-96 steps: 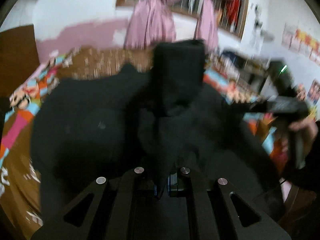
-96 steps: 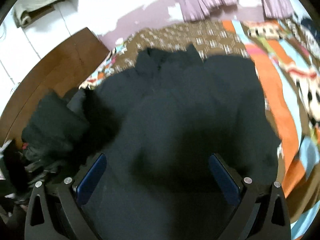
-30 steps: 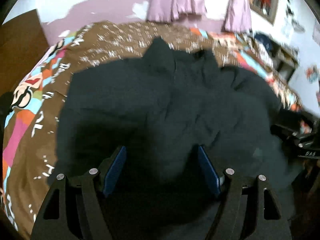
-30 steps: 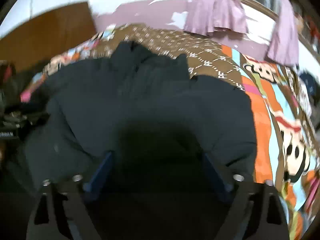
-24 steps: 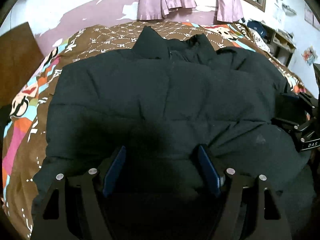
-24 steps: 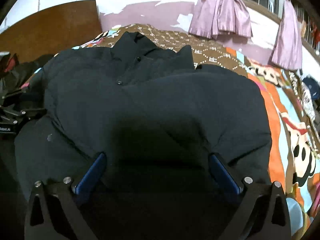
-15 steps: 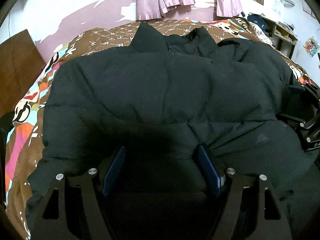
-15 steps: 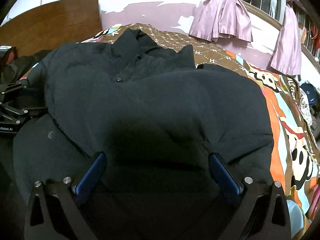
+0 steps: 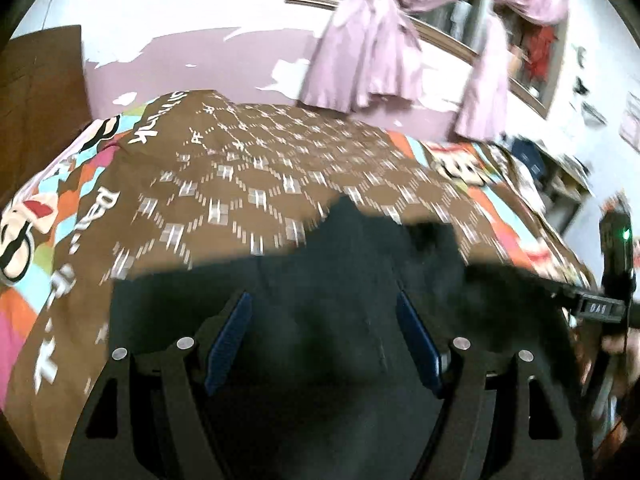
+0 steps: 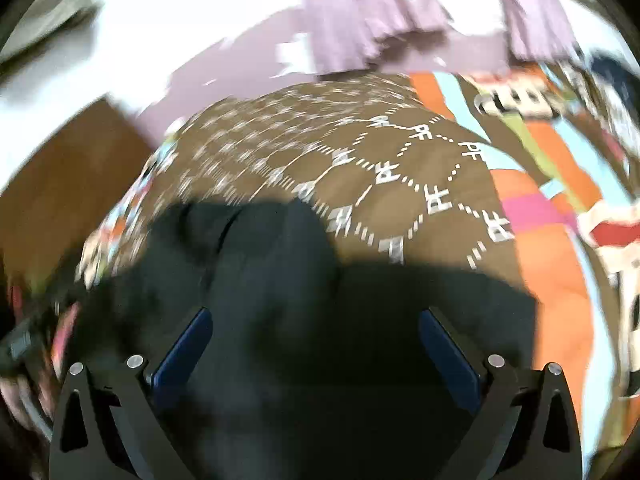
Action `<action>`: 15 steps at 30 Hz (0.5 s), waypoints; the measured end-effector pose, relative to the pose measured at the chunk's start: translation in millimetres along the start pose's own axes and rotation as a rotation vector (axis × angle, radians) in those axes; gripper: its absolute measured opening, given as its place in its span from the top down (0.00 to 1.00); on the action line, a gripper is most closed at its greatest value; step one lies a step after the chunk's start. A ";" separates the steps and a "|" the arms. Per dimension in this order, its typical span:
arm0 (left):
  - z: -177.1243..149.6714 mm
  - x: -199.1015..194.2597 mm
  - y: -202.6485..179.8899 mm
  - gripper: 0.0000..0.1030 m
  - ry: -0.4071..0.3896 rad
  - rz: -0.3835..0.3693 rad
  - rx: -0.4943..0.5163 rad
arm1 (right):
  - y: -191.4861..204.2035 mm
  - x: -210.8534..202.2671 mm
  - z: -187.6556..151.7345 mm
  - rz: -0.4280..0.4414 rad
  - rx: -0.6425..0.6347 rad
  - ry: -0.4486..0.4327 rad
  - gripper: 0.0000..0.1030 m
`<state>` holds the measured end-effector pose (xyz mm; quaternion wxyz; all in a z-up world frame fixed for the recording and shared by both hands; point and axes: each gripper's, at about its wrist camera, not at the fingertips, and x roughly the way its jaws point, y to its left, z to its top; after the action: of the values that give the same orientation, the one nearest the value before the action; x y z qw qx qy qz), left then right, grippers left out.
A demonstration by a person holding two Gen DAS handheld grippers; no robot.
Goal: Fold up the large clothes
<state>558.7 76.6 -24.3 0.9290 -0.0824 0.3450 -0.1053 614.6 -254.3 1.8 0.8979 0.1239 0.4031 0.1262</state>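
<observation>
A black padded jacket lies spread on a bed, its collar pointing toward the far wall; in the right wrist view the same jacket fills the lower half. My left gripper hovers open above the jacket's upper back, nothing between its blue pads. My right gripper is open too, over the jacket near the collar. The right gripper's body shows at the right edge of the left wrist view, held by a hand. Both views are motion-blurred.
The bed carries a brown patterned quilt with bright cartoon borders. A wooden headboard stands at the left. Pink curtains hang on the far wall, and cluttered shelves sit at the right.
Both grippers have lifted and tilted up from close over the jacket, so more quilt and wall show. The views turned blurry. Both stay open; the left let go of black fabric earlier.
</observation>
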 end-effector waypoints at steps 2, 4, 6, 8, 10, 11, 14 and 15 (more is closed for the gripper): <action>26.7 40.5 5.2 0.33 0.006 0.002 -0.076 | -17.1 29.8 23.5 0.073 0.149 -0.019 0.00; 39.0 72.1 11.6 0.33 0.028 0.005 -0.127 | -27.2 59.7 35.9 0.116 0.234 -0.014 0.01; 45.2 105.3 17.6 0.34 0.077 0.018 -0.170 | -26.1 76.0 39.8 0.091 0.224 -0.002 0.08; 42.8 130.4 20.6 0.42 0.131 0.024 -0.187 | -22.6 86.6 37.8 0.086 0.185 0.000 0.33; 32.9 134.7 22.0 0.78 0.146 0.014 -0.196 | -23.2 87.1 33.4 0.107 0.175 0.005 0.77; 30.1 127.7 23.8 0.80 0.120 0.006 -0.211 | -23.1 82.7 30.6 0.118 0.180 -0.006 0.79; 25.2 92.4 29.9 0.86 0.051 -0.039 -0.222 | -18.9 52.8 20.3 0.137 0.166 -0.038 0.88; 25.2 77.5 30.0 0.88 0.037 -0.042 -0.213 | -14.5 41.8 17.4 0.133 0.139 -0.040 0.89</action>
<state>636.8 87.9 -60.6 0.9061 -0.1856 0.3697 -0.0889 656.4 -256.3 -20.6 0.8847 0.2150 0.3837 0.1545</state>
